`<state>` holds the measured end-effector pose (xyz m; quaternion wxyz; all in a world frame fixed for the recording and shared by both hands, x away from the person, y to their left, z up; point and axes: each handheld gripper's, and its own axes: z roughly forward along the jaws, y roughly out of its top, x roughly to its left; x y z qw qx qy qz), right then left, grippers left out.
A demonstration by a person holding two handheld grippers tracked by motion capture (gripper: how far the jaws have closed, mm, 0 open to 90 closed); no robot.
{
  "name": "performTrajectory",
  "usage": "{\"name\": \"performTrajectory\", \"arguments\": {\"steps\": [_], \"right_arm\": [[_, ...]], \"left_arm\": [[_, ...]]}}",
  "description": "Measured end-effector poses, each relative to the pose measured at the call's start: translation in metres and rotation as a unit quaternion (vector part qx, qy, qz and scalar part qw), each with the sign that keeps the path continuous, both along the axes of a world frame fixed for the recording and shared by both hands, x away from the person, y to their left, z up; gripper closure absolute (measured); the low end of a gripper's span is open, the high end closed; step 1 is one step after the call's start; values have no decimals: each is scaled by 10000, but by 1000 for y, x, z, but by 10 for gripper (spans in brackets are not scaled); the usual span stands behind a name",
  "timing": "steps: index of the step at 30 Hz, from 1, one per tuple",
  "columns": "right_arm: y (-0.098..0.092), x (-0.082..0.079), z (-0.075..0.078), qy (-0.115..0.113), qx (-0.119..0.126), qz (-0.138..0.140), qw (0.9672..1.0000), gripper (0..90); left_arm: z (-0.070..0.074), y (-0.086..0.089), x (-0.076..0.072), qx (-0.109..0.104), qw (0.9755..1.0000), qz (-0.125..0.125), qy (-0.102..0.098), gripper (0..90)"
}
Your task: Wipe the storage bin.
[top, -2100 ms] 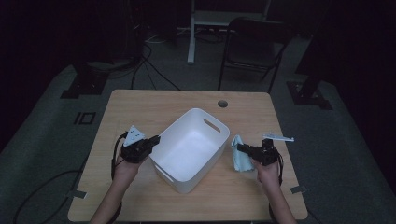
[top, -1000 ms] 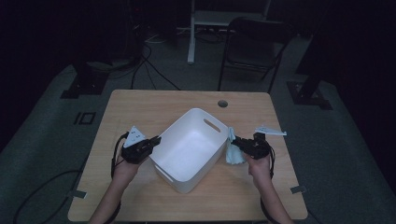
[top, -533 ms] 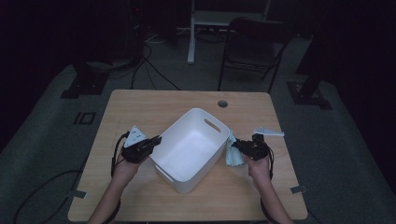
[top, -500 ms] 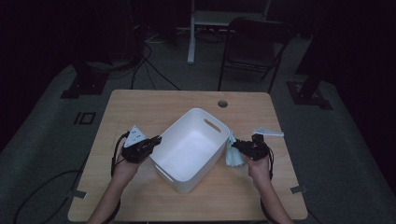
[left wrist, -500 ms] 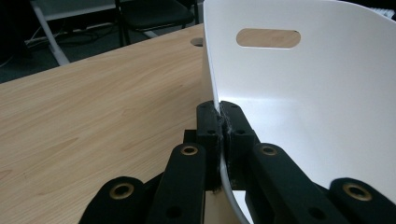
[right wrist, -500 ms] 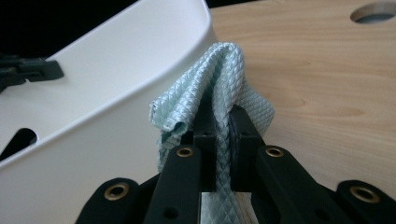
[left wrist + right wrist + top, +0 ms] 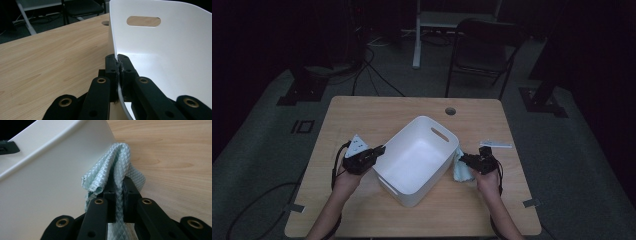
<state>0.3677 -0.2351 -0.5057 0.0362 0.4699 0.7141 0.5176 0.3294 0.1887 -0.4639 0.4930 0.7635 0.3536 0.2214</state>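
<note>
A white plastic basin (image 7: 419, 157) with handle slots stands in the middle of the wooden table (image 7: 362, 115). My left gripper (image 7: 379, 150) is shut on the basin's left rim; in the left gripper view the thin white wall (image 7: 160, 50) runs between its pads, with my left gripper (image 7: 119, 61) clamped on it. My right gripper (image 7: 463, 159) is shut on a folded pale blue quilted cloth (image 7: 459, 169) that presses against the basin's right outer wall. The right gripper view has the cloth (image 7: 117, 162) bunched above my right gripper (image 7: 119, 182) beside the basin wall (image 7: 45, 175).
A small white strip (image 7: 495, 145) lies on the table to the right of the basin. A round cable hole (image 7: 450, 111) sits near the far edge. Beyond the table stand a dark chair (image 7: 484, 45) and floor cables.
My right gripper carried the cloth leftward from beside the basin until it touches the basin's right wall. The left gripper kept its hold on the rim without moving.
</note>
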Motion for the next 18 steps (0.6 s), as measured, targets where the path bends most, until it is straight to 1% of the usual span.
{"name": "performTrajectory", "arguments": {"steps": [2,6,8,13,14,16,18], "right_arm": [[0,2,-3,67,20,-1,10000,840],[0,4,-10,175,-60,12,9998,840],[1,5,-13,191,-99,-5,9998,840],[4,8,-22,311,-343,-28,9989,840],[5,8,-24,354,-359,-33,9987,840],[4,8,-23,371,-377,-16,9986,840],[4,5,-19,321,-348,-26,9989,840]], "left_arm": [[0,0,0,21,10000,11,-9,873],[0,-1,-1,-3,10000,16,6,872],[0,-1,-1,-7,10000,41,11,872],[0,-1,-1,-28,10000,59,4,872],[0,-1,-1,-21,10000,59,2,873],[0,-2,-2,-11,10000,69,-2,873],[0,-3,-2,-5,10000,66,-2,873]]}}
